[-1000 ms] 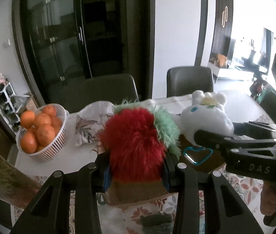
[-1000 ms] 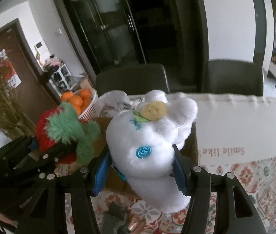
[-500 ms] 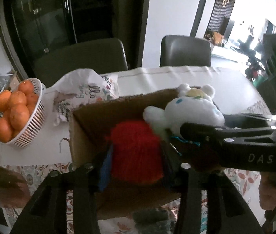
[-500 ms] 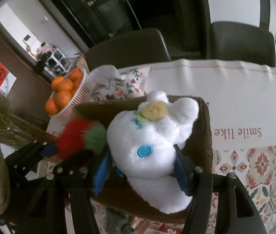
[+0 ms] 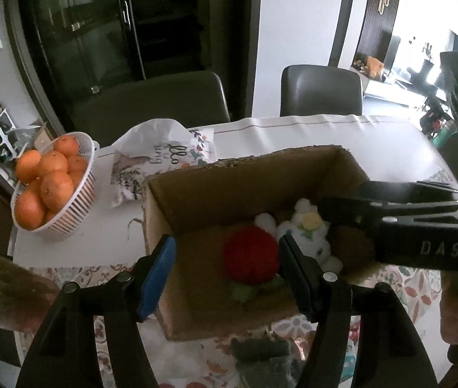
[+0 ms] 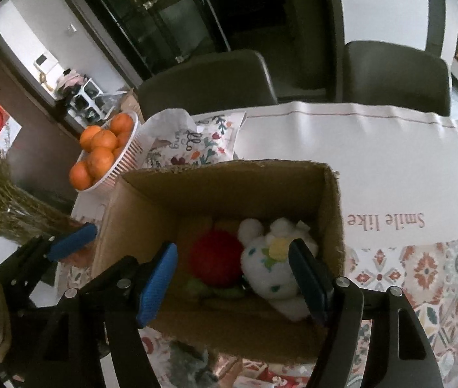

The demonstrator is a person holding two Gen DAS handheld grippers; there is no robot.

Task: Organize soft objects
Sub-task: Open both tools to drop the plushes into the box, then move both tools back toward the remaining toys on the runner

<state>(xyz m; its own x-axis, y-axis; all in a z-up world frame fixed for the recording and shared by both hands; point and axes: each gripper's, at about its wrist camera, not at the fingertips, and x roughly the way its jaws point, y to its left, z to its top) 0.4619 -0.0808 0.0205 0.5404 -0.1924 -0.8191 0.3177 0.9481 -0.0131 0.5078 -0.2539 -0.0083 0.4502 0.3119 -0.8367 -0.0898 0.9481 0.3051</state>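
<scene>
Both toys now lie low in the cardboard box (image 6: 329,213) at frame centre — red plush (image 5: 250,255), white plush (image 6: 269,266) — released; left gripper (image 5: 225,271) and right gripper (image 6: 232,274) spreading, nothing pinched.

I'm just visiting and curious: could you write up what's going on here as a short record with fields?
Setting: dining table with patterned cloth
Container: open cardboard box
In the box: red fuzzy toy and white plush toy, side by side
Left gripper: jaws opening above the box, nothing held
Right gripper: jaws opening above the box, nothing held
Nearby: basket of oranges, printed bag
</scene>
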